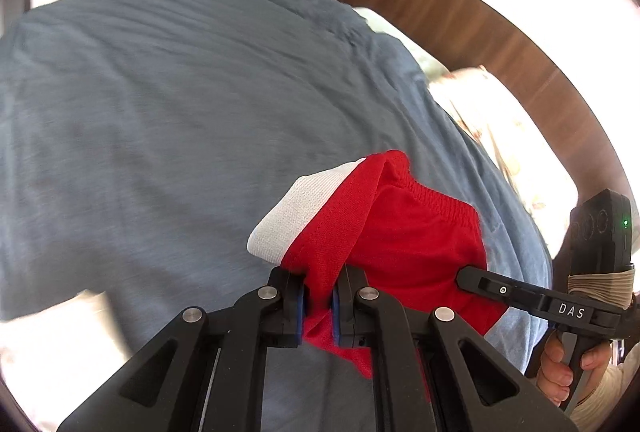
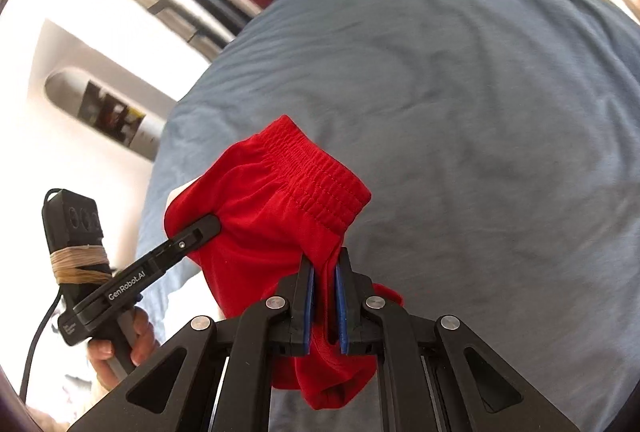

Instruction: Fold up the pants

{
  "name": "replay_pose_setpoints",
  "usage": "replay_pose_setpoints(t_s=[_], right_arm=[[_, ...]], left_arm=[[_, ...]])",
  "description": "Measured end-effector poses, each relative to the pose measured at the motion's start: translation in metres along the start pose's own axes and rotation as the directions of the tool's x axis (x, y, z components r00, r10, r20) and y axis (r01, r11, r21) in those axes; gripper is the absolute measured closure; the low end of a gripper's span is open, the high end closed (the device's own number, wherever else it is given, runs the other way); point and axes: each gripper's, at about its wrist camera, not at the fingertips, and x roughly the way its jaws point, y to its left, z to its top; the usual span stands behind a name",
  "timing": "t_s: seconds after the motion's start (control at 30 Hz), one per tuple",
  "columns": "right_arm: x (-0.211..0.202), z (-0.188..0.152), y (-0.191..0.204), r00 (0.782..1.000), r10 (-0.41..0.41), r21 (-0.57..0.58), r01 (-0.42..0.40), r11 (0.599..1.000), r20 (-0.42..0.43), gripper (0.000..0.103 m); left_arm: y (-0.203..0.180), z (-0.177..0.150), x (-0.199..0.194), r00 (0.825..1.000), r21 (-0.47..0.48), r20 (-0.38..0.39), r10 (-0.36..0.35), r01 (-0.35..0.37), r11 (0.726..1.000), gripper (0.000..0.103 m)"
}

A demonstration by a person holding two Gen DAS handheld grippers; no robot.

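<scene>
Up front in the left wrist view, the left gripper (image 1: pixel 320 306) has its blue-padded jaws pinched on a fold of the red knit shorts with a white panel (image 1: pixel 384 232), which are bunched and lifted above the grey-blue bedsheet (image 1: pixel 160 104). The white panel juts up and to the left of the jaws; the gathered elastic waistband runs off to the right. At the right edge, the right gripper (image 1: pixel 468 278) reaches into the red fabric with one black finger visible, so whether it is closed cannot be told from here. A brown wooden headboard (image 1: pixel 460 16) curves behind the bed.

Next, the right wrist view shows the right gripper (image 2: pixel 325 306) clamped narrowly on the shorts (image 2: pixel 280 216) just below the waistband, cloth hanging beneath the jaws. The left gripper (image 2: pixel 208 226) enters from the left, its finger lying against the red fabric.
</scene>
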Motion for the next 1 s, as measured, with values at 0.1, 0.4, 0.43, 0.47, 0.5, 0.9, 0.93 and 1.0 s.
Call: replay_pose_setpoints(t_s=[0.1,0.4,0.43,0.47,0.5,0.9,0.93,1.0], right_arm=[[0.010,-0.009,0.028,0.999,0.034,-0.039,-0.035,0.999,-0.023,0.093],[0.054,-0.045,0.114,0.981,0.143,-0.093,-0.156,0.983,-0.132,0.093],[0.060,-0.051,0.125,0.978,0.154,-0.098,-0.169,0.981,-0.144,0.093],[0.065,-0.056,0.135,0.974,0.164,-0.103,-0.182,0.978,-0.158,0.093],[0.071,-0.060,0.141,0.971,0.171,-0.107,-0.191,0.976,-0.168,0.093],[0.151,-0.138,0.204,0.924,0.194,-0.046,-0.221,0.974,-0.331,0.093],[0.159,-0.144,0.204,0.924,0.182,-0.042,-0.208,0.977,-0.337,0.093],[0.171,-0.152,0.206,0.927,0.157,-0.048,-0.184,0.982,-0.340,0.093]], left_arm=[[0.026,-0.013,-0.028,0.999,-0.029,0.023,0.048,-0.047,0.998,0.092],[0.102,-0.054,-0.101,0.983,-0.109,0.051,0.174,-0.167,0.980,0.092],[0.111,-0.059,-0.106,0.981,-0.110,0.049,0.187,-0.181,0.977,0.092],[0.122,-0.064,-0.112,0.979,-0.112,0.044,0.199,-0.193,0.975,0.092],[0.132,-0.068,-0.117,0.978,-0.116,0.036,0.207,-0.202,0.973,0.092],[0.231,-0.094,-0.104,0.971,-0.048,-0.157,0.178,-0.187,0.981,0.092],[0.235,-0.096,-0.099,0.970,-0.044,-0.173,0.170,-0.180,0.983,0.092],[0.246,-0.101,-0.090,0.966,-0.043,-0.206,0.159,-0.172,0.984,0.091]])
